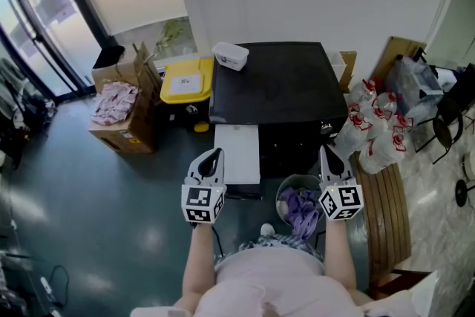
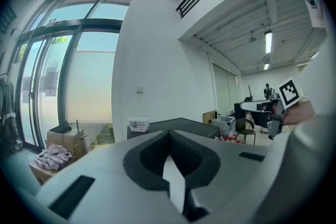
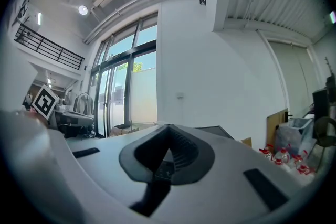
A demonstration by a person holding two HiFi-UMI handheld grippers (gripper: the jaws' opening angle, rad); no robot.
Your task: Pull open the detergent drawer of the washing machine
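Now the left gripper (image 1: 215, 156) and right gripper (image 1: 327, 154) hover closed, empty. The white detergent drawer (image 1: 239, 148) apparently juts from the washing machine (image 1: 267, 82) front, by the left gripper: likely light, rigid plastic, best hooked at its front lip.

A yellow-lidded bin (image 1: 188, 82) stands near the white wall, and just left of it an open cardboard box (image 1: 126, 126) holds crumpled pink cloth (image 1: 113, 102). A white plastic container (image 1: 230, 56) sits just right of the bin. Water bottles (image 1: 373, 128) cluster well off to its right, and a round basket of purple laundry (image 1: 299, 206) stands below-right.
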